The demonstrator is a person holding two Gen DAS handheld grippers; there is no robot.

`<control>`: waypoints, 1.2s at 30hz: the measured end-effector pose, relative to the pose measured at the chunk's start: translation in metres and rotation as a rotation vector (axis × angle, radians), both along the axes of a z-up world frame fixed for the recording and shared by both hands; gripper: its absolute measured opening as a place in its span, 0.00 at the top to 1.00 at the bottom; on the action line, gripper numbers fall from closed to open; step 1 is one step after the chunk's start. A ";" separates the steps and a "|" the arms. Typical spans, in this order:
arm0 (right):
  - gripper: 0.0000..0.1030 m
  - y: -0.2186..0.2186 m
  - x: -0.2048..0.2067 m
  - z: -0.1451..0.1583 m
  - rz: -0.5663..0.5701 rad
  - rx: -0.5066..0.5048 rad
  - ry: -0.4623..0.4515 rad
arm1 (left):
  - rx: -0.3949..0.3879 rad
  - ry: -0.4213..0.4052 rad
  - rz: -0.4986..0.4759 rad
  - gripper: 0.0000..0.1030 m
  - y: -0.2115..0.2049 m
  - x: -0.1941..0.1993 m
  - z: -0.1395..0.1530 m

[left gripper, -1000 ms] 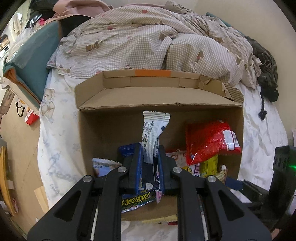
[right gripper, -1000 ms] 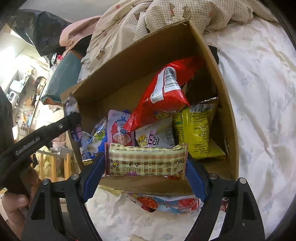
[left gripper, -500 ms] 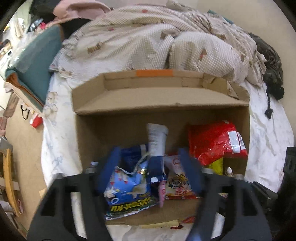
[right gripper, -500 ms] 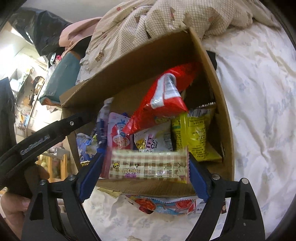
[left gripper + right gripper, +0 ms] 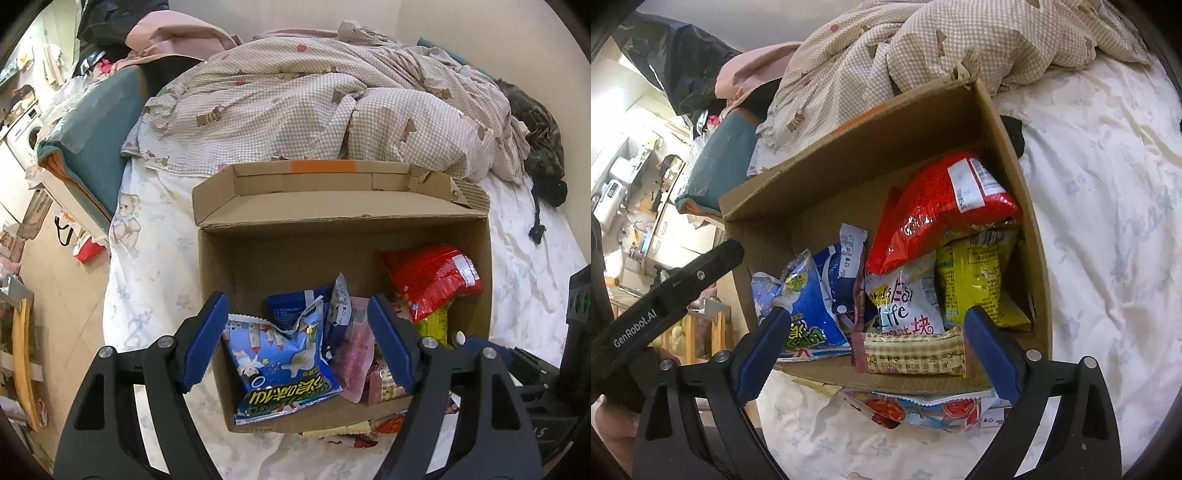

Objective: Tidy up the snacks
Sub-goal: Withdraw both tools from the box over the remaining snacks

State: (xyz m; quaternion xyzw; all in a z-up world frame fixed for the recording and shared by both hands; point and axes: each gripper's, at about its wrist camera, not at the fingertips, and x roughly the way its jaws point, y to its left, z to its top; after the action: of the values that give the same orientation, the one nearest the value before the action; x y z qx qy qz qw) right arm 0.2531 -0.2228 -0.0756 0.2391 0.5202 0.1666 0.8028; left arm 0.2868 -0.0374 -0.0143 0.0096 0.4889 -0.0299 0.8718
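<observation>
Against the cardboard box's (image 5: 1004, 122) near wall, the checked wafer pack (image 5: 916, 356) lies crosswise between the right gripper's (image 5: 882, 350) just-widened, non-touching jaws; the left gripper (image 5: 299, 343) gapes empty.

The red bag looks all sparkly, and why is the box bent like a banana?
Right wrist view: room light bounces off the crinkly red bag, making white glare spots; the fisheye lens curves the straight walls of the cardboard box. Left wrist view: the same bag shines less, the box bends less near the middle, and both pictures are sharp with dark rounded corners.
</observation>
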 end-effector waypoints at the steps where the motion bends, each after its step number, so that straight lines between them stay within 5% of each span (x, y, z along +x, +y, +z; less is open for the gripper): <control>1: 0.06 -0.001 -0.001 0.001 -0.001 -0.003 -0.006 | 0.001 -0.002 0.000 0.27 0.001 -0.002 0.000; 21: 0.06 -0.009 -0.052 0.028 -0.047 -0.120 -0.137 | 0.008 0.037 0.000 0.27 0.041 -0.071 -0.022; 36: 0.05 -0.011 -0.107 0.036 -0.041 -0.168 -0.214 | -0.093 0.068 0.015 0.27 0.061 -0.127 -0.037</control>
State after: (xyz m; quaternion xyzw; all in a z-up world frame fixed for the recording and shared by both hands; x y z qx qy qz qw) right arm 0.1456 -0.2338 -0.0399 0.1623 0.4386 0.1307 0.8742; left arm 0.1596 0.0240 -0.0516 -0.0355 0.5165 -0.0463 0.8543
